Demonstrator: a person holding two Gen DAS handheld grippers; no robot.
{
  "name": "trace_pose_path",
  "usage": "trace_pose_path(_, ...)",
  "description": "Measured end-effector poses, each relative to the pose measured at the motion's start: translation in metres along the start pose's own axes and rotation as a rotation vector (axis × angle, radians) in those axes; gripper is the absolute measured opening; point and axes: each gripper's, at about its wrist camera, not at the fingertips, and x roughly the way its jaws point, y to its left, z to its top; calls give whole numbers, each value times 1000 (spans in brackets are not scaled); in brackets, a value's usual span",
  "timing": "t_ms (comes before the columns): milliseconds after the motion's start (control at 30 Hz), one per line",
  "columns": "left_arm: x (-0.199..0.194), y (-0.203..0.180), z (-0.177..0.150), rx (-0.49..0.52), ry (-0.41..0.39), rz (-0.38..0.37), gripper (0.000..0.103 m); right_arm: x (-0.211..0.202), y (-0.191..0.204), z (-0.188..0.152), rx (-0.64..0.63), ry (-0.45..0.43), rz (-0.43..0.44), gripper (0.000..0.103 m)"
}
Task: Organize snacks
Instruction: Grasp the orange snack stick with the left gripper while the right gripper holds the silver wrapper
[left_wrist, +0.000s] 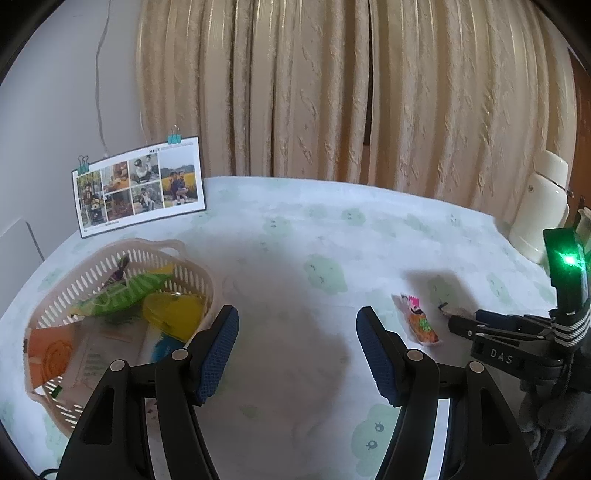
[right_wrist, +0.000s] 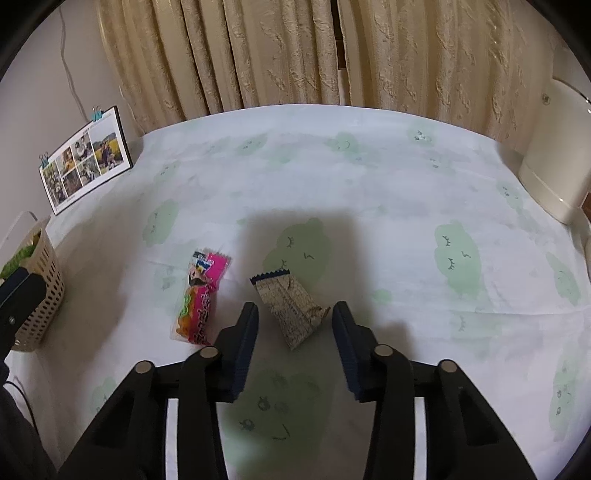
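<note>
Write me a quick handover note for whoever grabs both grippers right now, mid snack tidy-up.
Left gripper: open, empty, hovering beside the basket.
Right gripper: open, empty, fingers either side of the beige patterned packet, not yet gripping.
Done: several snacks already lie in the basket at table left.
Left: two packets on the tablecloth, the beige one and the pink-orange packet just to its left. Probably close on the beige one first, carry it to the basket, then fetch the pink-orange one.

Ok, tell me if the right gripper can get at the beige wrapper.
Probably yes. The right gripper is open with the beige wrapper lying just ahead between its fingers; nothing covers it, and the pink snack lies clear to the side.
</note>
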Motion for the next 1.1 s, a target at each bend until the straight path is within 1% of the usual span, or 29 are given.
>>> trace_pose_path(100, 4, 0, -1, -4, 13, 0, 67, -2, -1, -1, -1, 0, -10, 29)
trace_pose_path(267, 8, -3, -3, 6, 28, 6, 67, -3, -4, -2, 10, -2, 0, 28)
trace_pose_path(333, 9, -4, -3, 11, 25, 8, 67, -4, -8, -1, 31, -10, 5, 32)
trace_pose_path(367, 9, -4, -3, 13, 25, 7, 67, -5, -9, -1, 39, -15, 5, 38)
trace_pose_path(400, 9, -5, -3, 14, 26, 7, 67, -5, -10, 0, 44, -19, 6, 41)
trace_pose_path(467, 9, -5, -3, 15, 27, 5, 67, -5, -10, 2, 40, -27, 14, 42)
trace_pose_path(500, 10, -6, -3, 17, 27, 3, 67, -4, -9, 3, 33, -29, 16, 45)
trace_pose_path(600, 12, -9, -4, 23, 35, -5, 67, -1, -3, 6, -4, -24, 28, 46)
trace_pose_path(700, 14, -12, -5, 33, 42, -6, 67, 5, 5, 7, -43, 3, 34, 46)
trace_pose_path(733, 14, -13, -5, 35, 44, -7, 67, 6, 8, 6, -56, 5, 22, 46)
trace_pose_path(800, 16, -15, -6, 36, 51, -13, 67, 6, 13, 6, -89, 9, -11, 31)
trace_pose_path(867, 19, -16, -7, 35, 63, -22, 67, 6, 13, 5, -97, 8, -29, 28)
trace_pose_path(933, 23, -18, -7, 34, 80, -32, 67, 5, 9, 4, -78, 5, -40, 28)
trace_pose_path(1100, 31, -28, -6, 55, 109, -54, 67, 0, -11, 3, 12, -4, -48, 27)
